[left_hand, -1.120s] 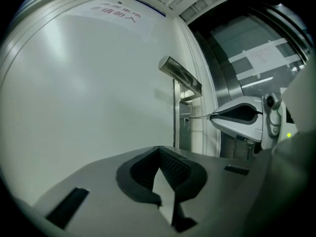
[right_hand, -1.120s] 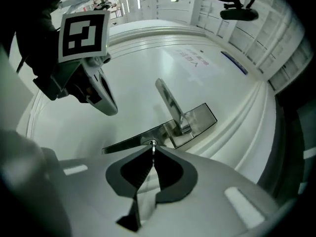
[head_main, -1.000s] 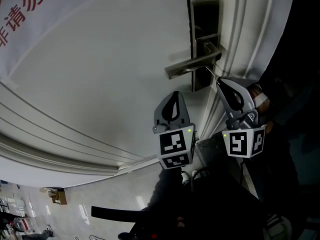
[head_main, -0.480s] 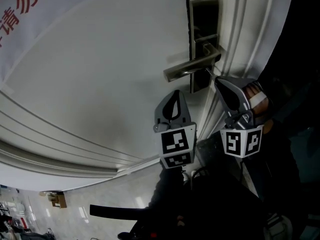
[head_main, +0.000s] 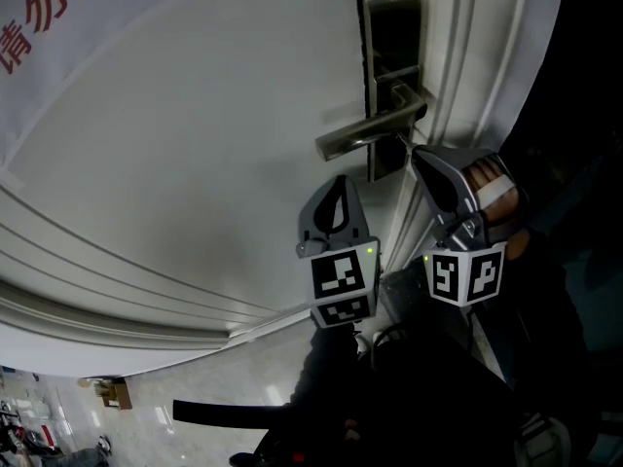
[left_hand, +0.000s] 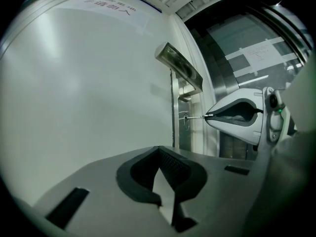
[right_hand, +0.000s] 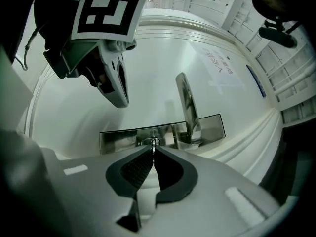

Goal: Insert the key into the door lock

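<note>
A white door (head_main: 195,163) fills most of the head view, with stepped moulding running along its lower edge and a white door frame (head_main: 477,56) on the lock side. A pale banner with red characters (head_main: 39,17) hangs across the door's far corner.

On the door near the frame sits a long metal lock plate (head_main: 392,56). A brushed lever handle (head_main: 370,132) sticks out from it and reaches across the door face.

The left gripper (head_main: 341,181) hangs just in front of the door below the handle, apart from the lock. Its marker cube (head_main: 341,285) faces the head camera. In its own view its dark pads are pressed together at the tips with nothing between them.

The right gripper (head_main: 417,154) points at the lock plate just under the handle, and a person's hand (head_main: 490,185) shows behind it. Its fingers are clamped on the key (left_hand: 195,117), a thin metal shaft that juts from the pinched tips.

The key's far end sits at the keyhole (right_hand: 150,142) in the lower part of the plate, below the handle's root. How deep it sits in the keyhole cannot be told.
</note>
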### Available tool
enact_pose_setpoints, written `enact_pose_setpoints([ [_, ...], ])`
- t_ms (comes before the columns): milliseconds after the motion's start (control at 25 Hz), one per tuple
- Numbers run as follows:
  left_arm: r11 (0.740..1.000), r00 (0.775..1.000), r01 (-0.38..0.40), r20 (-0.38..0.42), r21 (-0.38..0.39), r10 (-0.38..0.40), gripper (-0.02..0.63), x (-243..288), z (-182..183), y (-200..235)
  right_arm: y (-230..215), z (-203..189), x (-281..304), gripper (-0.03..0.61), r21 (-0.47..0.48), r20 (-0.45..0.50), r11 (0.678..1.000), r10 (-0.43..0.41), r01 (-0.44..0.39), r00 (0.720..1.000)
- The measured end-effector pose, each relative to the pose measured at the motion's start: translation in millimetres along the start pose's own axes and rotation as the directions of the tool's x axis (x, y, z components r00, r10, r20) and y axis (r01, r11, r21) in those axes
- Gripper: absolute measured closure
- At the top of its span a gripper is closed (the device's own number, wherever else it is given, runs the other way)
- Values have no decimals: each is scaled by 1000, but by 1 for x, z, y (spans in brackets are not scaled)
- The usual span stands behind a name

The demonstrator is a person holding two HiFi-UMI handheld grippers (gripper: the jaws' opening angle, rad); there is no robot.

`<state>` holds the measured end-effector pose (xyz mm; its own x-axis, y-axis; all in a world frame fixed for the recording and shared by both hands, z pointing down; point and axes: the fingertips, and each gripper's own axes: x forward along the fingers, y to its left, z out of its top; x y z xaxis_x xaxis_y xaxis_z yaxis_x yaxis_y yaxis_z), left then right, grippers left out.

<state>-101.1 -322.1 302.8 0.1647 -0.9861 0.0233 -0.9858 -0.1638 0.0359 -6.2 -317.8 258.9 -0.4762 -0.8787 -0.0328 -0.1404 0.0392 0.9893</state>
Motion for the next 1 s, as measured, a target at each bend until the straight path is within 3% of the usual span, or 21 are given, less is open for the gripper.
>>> enact_pose_setpoints([
  [1000, 1000, 1000, -7, 0, 2, 7, 612, -3, -1, 2, 1, 2, 6, 566, -69, -49, 998, 4, -7, 999],
])
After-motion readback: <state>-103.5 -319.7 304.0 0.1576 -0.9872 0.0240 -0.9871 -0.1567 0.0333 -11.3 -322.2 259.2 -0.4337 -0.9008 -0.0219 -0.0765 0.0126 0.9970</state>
